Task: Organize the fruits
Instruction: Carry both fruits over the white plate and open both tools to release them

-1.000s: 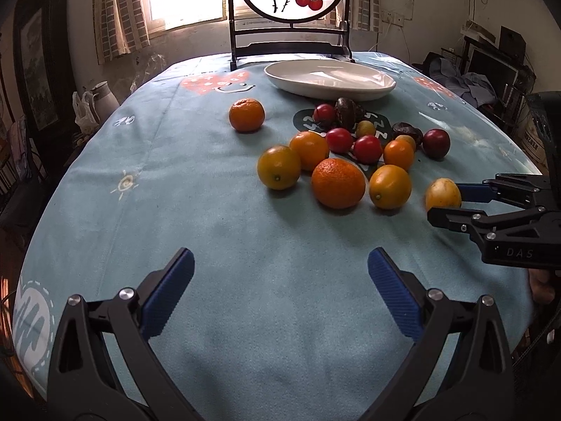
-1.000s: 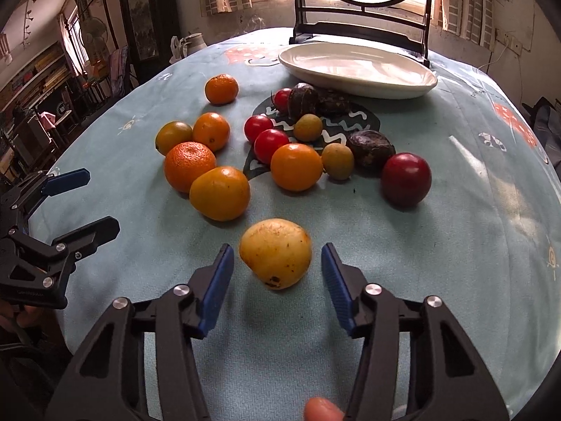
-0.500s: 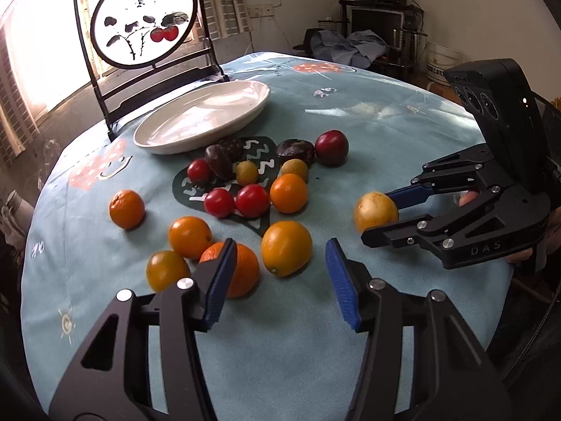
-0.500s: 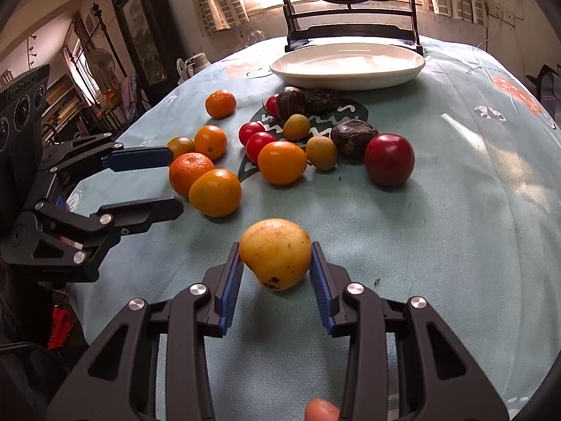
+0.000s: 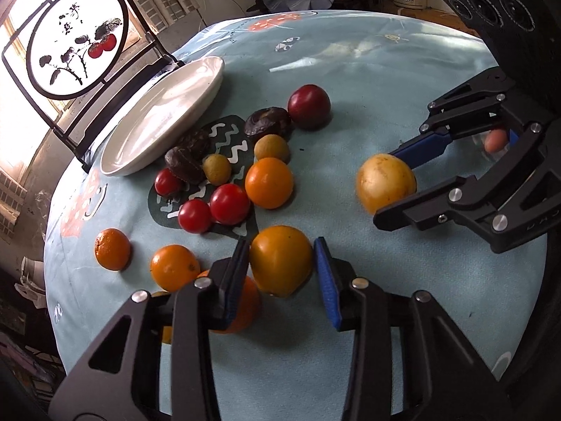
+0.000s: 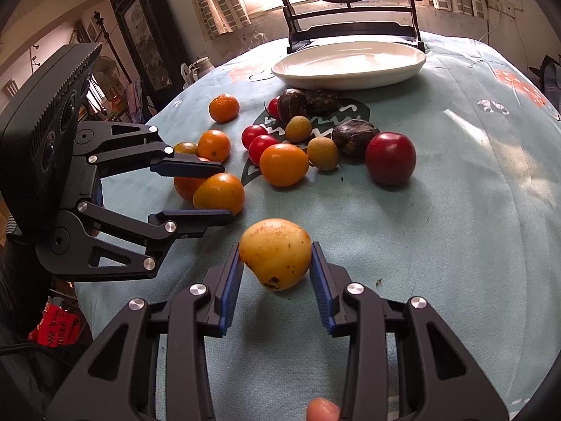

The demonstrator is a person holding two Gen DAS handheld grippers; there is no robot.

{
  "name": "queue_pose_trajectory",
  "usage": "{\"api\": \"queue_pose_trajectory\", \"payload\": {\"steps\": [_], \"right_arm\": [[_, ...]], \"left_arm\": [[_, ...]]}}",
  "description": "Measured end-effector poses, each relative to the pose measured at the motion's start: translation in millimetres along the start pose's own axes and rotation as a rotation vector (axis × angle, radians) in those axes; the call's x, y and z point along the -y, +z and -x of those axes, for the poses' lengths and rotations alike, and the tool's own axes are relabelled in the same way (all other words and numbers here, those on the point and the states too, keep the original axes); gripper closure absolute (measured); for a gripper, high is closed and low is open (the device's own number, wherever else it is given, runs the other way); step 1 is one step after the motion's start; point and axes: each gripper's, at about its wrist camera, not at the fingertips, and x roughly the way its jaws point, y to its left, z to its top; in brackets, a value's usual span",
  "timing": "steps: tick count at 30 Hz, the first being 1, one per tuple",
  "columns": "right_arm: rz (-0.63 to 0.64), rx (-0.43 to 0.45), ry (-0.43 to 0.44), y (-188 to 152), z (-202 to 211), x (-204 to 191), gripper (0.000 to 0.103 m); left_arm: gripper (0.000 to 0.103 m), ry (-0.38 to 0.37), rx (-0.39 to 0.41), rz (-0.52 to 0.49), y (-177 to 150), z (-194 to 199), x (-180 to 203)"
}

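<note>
Left hand-held gripper [image 5: 280, 266] just closing, clenched on orange fruit [image 5: 280, 265], lower centre. Right hand-held gripper [image 6: 276, 263] grasping yellow fruit [image 6: 276, 252] on tabletop [image 6: 455, 245].

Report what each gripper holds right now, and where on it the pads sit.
Left gripper: its jaws, just closing, clamp a round orange citrus fruit across its two sides. Right gripper: shut on a speckled yellow pear-shaped fruit, pads on its opposite flanks.

Bare table [image 6: 473, 228] lies open on the right, clear up to the plate [image 6: 350, 70]. The fruit cluster [image 6: 298, 140] (tightly packed) and the chair [image 6: 350, 24] behind block the middle.
</note>
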Motion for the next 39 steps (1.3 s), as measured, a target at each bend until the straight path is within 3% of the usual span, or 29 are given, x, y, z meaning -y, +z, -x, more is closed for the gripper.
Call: {"api": "queue_pose_trajectory", "payload": {"steps": [6, 12, 18, 21, 23, 30, 37, 39], "right_arm": [[-0.007, -0.004, 0.006, 1.8, -0.4, 1.2, 0.064], [-0.013, 0.002, 0.048, 13.0, 5.5, 8.3, 0.064], [-0.031, 0.107, 0.065, 73.1, 18.8, 25.9, 0.064], [-0.023, 0.170, -0.011, 116.7, 9.4, 39.6, 0.064], [-0.036, 0.178, -0.036, 143.3, -6.8, 52.2, 0.064], [-0.027, 0.065, -0.126, 192.7, -82.1, 79.1, 0.064], [-0.010, -0.015, -0.140, 201.3, -110.1, 82.9, 0.064], [0.002, -0.016, -0.150, 203.0, -108.9, 80.2, 0.059]], "left_arm": [[0.065, -0.009, 0.001, -0.007, -0.9, 0.7, -0.1], [0.065, -0.061, 0.055, 0.086, 3.2, 9.3, -22.0], [0.065, -0.085, 0.139, 0.309, 35.6, 13.3, -86.9], [0.065, -0.051, 0.146, 0.433, 59.9, -2.5, -130.1], [0.065, 0.013, 0.135, 0.480, 76.5, -19.4, -155.4], [0.065, 0.044, 0.031, 0.575, 100.1, -88.9, -215.3], [0.064, 0.038, -0.018, 0.568, 101.4, -115.3, -220.0], [0.064, 0.041, -0.013, 0.564, 101.5, -113.6, -217.5]]}}
